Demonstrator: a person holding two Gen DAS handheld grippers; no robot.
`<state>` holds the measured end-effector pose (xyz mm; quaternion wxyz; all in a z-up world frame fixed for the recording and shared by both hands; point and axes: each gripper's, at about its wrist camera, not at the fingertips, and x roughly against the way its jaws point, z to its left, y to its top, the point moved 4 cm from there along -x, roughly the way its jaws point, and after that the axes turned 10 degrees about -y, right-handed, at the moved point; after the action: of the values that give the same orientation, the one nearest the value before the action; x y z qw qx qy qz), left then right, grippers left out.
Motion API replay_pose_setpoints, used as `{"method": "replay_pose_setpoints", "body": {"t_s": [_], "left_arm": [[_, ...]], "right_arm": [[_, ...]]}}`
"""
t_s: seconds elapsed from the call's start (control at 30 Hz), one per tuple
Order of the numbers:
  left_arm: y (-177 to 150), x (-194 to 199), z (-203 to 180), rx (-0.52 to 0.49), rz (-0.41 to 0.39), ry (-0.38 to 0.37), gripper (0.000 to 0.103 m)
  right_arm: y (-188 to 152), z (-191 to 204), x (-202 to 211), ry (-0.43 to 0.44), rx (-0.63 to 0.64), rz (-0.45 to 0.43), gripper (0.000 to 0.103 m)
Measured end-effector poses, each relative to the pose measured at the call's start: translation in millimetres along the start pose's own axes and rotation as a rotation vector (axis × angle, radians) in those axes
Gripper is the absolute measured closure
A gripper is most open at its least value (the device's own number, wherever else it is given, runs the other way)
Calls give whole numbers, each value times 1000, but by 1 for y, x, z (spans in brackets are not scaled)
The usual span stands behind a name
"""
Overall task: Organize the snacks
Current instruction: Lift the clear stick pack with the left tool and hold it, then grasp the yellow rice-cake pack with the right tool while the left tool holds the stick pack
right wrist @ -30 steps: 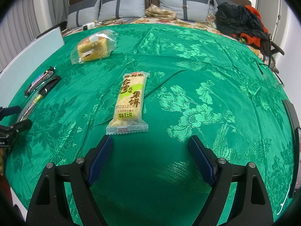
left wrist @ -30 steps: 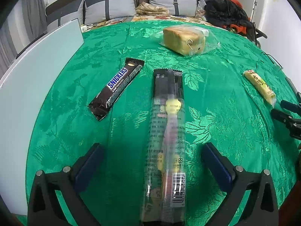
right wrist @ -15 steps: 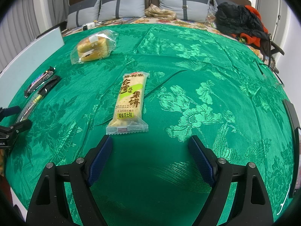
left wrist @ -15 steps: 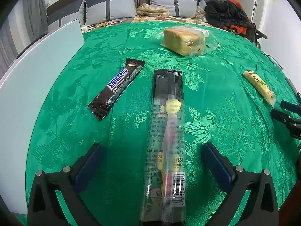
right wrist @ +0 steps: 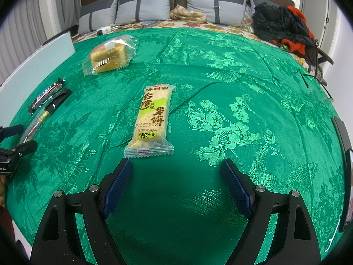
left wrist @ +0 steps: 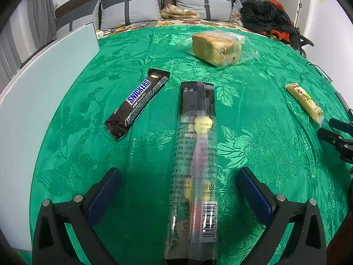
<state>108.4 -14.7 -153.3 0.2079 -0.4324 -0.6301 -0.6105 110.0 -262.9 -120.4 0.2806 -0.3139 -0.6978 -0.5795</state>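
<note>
SNICKERS on chocolate bar (left wrist: 137, 103), 20251208 on rice cracker pack (right wrist: 151, 119)

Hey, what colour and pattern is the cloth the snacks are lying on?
Bright green cloth with a shiny woven flower-and-leaf pattern, clearest in the right wrist view.

The long clear-wrapped snack (left wrist: 194, 176) is cut off by the bottom edge.

Two fisheye views, each looking forward and down from close above a green tablecloth (left wrist: 253, 101), between its own gripper's fingers. The left view sits left of the right one. Both share the wrapped bread (left wrist: 217, 47) (right wrist: 109, 55), rice cracker (left wrist: 305, 101) (right wrist: 152, 119) and far pillows (right wrist: 141, 11).
</note>
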Motion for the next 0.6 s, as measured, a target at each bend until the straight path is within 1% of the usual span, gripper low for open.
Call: {"method": "replay_pose_setpoints", "body": {"t_s": [0.23,0.27,0.3,0.33,0.37,0.4,0.43,0.5,0.53,0.57,0.6], "left_arm": [[0,0,0,0,2,-1,0],[0,-1,-1,0,5,-1,0],[1,-1,0,-1,15,-6,0],[2,-1,0,-4,33,-12,0],[3,0,0,-5,58,-17,0],[5,-1,0,-3,90,-23,1],[6,-1,0,-3,118,-26,3],[8,1,-3,-12,133,-31,9],[9,2,-4,-16,138,-35,14],[10,3,-6,-22,138,-40,19],[11,4,-8,-29,138,-43,29]], "right_arm": [[0,0,0,3,-4,0,17],[0,-3,2,27,-23,-4,17],[0,-7,4,75,-56,-7,17],[0,-14,6,159,-117,-7,17],[1,-25,6,255,-212,6,19],[3,-37,4,304,-302,30,19],[5,-44,1,318,-348,53,18],[16,-53,-5,299,-383,112,18],[22,-52,-6,295,-376,125,19],[34,-46,-8,296,-337,151,19],[42,-39,-11,291,-300,175,19]]}}
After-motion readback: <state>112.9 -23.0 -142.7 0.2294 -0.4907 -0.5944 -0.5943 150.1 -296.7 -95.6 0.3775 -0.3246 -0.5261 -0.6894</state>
